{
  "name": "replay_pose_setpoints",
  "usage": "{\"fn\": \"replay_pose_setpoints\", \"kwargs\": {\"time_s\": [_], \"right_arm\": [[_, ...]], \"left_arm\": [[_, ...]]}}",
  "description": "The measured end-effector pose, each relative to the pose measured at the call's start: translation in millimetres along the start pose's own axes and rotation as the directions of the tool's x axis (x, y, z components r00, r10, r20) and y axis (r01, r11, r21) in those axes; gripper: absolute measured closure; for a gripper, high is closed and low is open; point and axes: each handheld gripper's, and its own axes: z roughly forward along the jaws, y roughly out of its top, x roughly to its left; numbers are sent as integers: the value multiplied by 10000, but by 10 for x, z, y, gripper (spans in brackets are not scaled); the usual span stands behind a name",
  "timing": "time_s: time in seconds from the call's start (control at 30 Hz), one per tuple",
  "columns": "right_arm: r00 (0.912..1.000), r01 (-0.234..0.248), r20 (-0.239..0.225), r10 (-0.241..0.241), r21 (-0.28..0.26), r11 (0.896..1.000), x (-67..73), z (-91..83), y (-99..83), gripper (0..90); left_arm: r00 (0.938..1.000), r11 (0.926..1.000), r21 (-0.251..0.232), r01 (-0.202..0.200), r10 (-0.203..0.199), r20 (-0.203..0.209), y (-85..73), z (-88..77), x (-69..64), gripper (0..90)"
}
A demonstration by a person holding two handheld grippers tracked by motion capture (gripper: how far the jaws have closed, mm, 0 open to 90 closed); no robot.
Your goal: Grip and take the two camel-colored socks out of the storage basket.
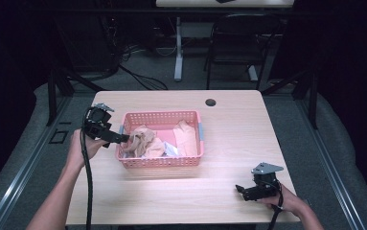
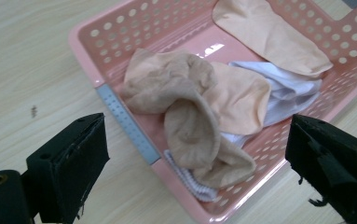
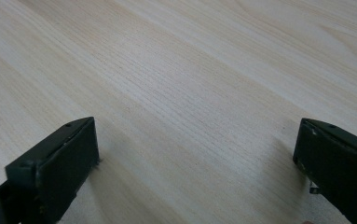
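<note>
Left gripper view: my left gripper [image 2: 197,154], jaws spread, hovers just before the crumpled beige sock [image 2: 181,102] in the pink perforated plastic basket [image 2: 120,32]. I judge: descend, pinch next. Right gripper [image 3: 197,163] spread, idle.

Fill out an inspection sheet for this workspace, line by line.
Surface: light wood table with a dark round grommet hole near the far edge.
Job's things: pink perforated basket holding crumpled beige socks, a flat beige sock and white cloth.
Clutter: nothing seen on the table.
Grippers: left gripper open at the basket's left end, over the socks; right gripper open, low over bare wood.
Cables: one black cable trails from the left gripper.
Surroundings: dark chair, white desk leg, floor cables.
</note>
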Motion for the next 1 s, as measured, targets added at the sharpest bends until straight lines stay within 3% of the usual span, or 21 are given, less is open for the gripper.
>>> {"fn": "replay_pose_setpoints", "kwargs": {"time_s": [0.33, 0.57, 0.63, 0.83, 0.93, 0.97, 1.0], "right_arm": [[10000, 0, 3, 0, 2, 10000, 0, 0, 0, 0], [10000, 13, -8, -13, 17, 10000, -1, -1, 0, 0], [10000, 8, -9, -8, 7, 10000, -1, -1, 0, 0], [10000, -3, 2, 3, 0, 10000, 0, 0, 0, 0], [10000, 11, -17, -11, 16, 10000, -1, -2, 0, 0], [10000, 7, -8, -7, 11, 10000, -1, -1, 0, 0], [10000, 11, -6, -11, 18, 10000, -1, -1, 0, 0]], "left_arm": [[9998, 9996, 289, 70, -75, 180, -55, 352, -69, 83], [9999, 9986, 526, 92, -96, 75, -45, 497, -87, 220], [10000, 9977, 667, 73, -70, -42, -50, 541, -100, 341], [9997, 9934, 1126, 205, -194, -114, -62, 619, -94, 521], [9996, 9902, 1373, 255, -242, -107, -68, 644, -86, 696], [9998, 9883, 1509, 214, -209, -47, -67, 652, -82, 696], [9998, 9867, 1609, 210, -218, 31, -66, 658, -88, 793]]}}
